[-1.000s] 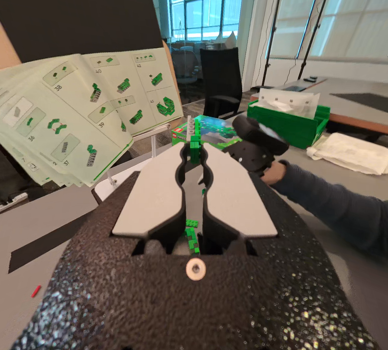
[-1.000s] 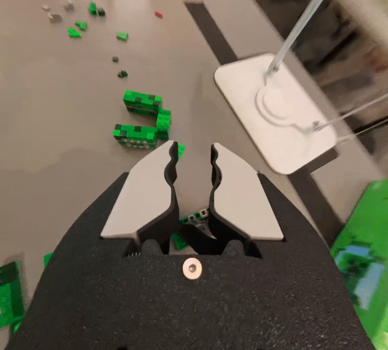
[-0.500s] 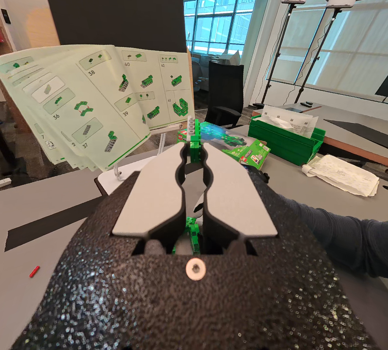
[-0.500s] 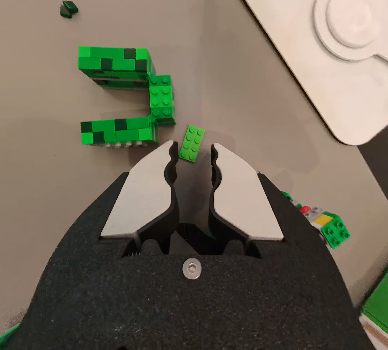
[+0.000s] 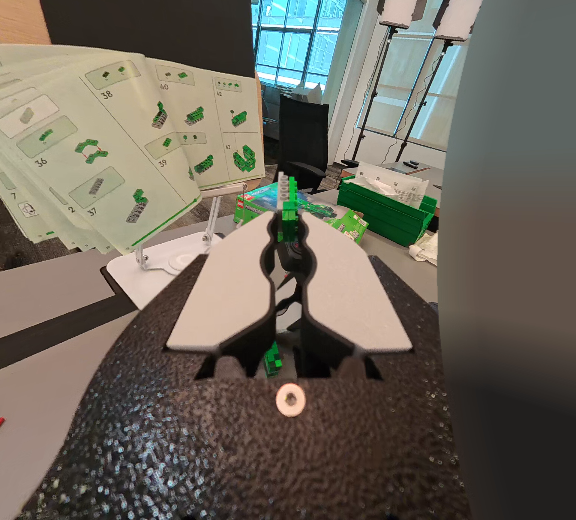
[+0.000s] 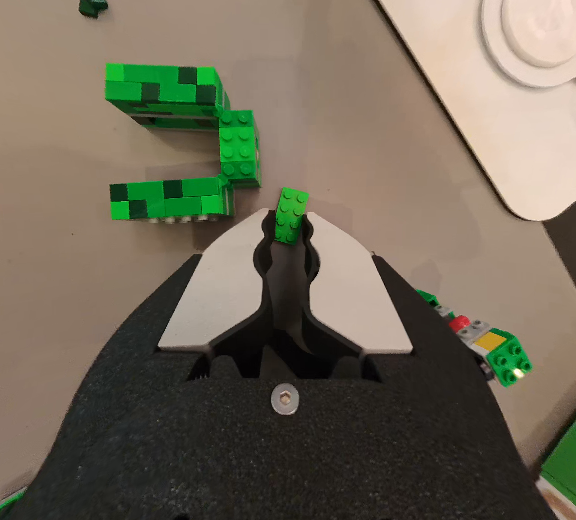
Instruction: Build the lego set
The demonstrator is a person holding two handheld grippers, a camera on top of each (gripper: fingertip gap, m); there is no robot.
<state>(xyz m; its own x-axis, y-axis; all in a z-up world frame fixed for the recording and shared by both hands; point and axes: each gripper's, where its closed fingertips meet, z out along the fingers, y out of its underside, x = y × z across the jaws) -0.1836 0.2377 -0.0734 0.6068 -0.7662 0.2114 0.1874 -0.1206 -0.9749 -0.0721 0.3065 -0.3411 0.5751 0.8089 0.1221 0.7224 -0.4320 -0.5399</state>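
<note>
Left gripper (image 5: 287, 218), black textured body w/ grey finger plates, is clamped narrow on a thin green-and-grey lego sub-assembly (image 5: 288, 202) that sticks up past the fingertips, held above the grey table (image 5: 56, 293). Behind it an open pale-green instruction booklet (image 5: 124, 143) rests on a white stand w/ flat base (image 5: 149, 268). Further back: a green lego box (image 5: 258, 199) lying flat, a green plastic bin (image 5: 383, 215) holding white paper bags, a black office chair (image 5: 302, 137) and two light panels on stands (image 5: 399, 3). The right strip of this view is covered by a blur patch.

Right gripper (image 6: 290, 218), same build, points down at the table. Its fingers sit close together w/ a small bright-green 2x4 lego plate (image 6: 291, 215) between the tips; the plate is tilted, its far end poking out beyond the tips. Both inner edges look to be touching it.

Just left of the plate, apart from it, lies a U-shaped green lego build w/ dark-green patches (image 6: 187, 143), open side facing left, studs up on its middle link. Two small dark-green pieces (image 6: 92, 3) lie well apart at upper left. At right edge, partly hidden by the gripper body, sits a small build of green, grey, yellow and red bricks (image 6: 486, 346). The stand's white base fills the upper right corner.
</note>
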